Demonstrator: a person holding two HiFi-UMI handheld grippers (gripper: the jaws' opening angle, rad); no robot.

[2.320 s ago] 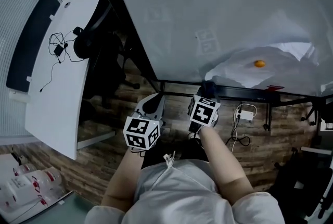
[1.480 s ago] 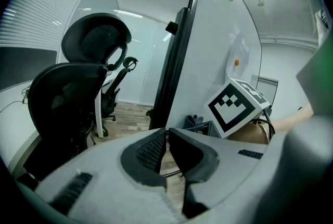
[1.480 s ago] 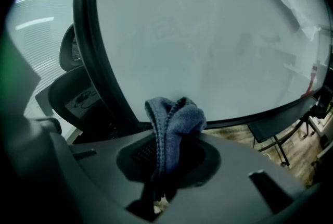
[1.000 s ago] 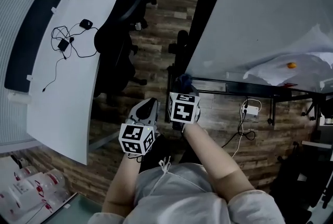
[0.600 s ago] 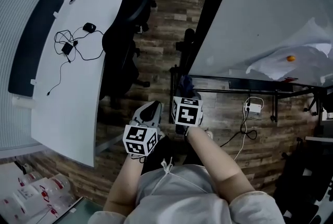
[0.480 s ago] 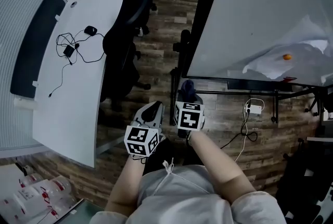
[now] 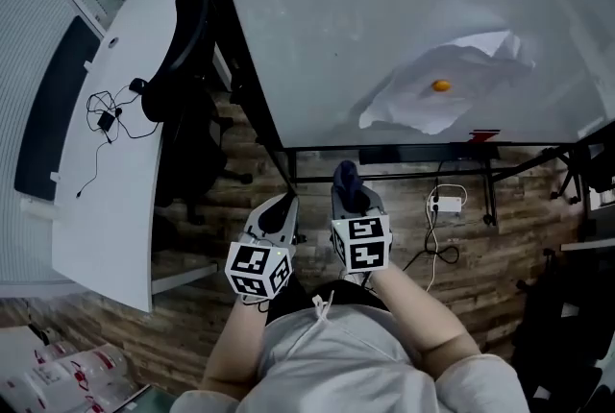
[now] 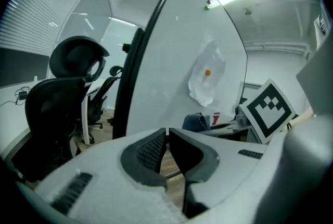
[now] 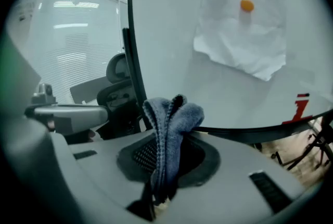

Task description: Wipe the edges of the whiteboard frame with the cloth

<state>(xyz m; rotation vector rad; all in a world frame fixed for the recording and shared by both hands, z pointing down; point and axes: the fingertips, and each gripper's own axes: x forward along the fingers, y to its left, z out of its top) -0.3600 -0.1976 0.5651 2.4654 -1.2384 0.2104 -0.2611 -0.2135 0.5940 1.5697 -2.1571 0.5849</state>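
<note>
R gripper (image 9: 166, 159) was clenched on cloth (image 9: 169, 126), lower centre; L gripper (image 8: 167, 138) was closed, empty. Risk: the thin fold could pull free while rubbing the whiteboard frame (image 7: 247, 56), upper left.

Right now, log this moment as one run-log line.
right gripper: shut on blue cloth | left gripper: shut, empty | cloth at lower-left corner of whiteboard frame, contact unclear

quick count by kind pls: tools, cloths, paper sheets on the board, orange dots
tools: 2 (left tool, right tool)
cloth: 1
paper sheet: 1
orange dot: 1
total: 5
</note>
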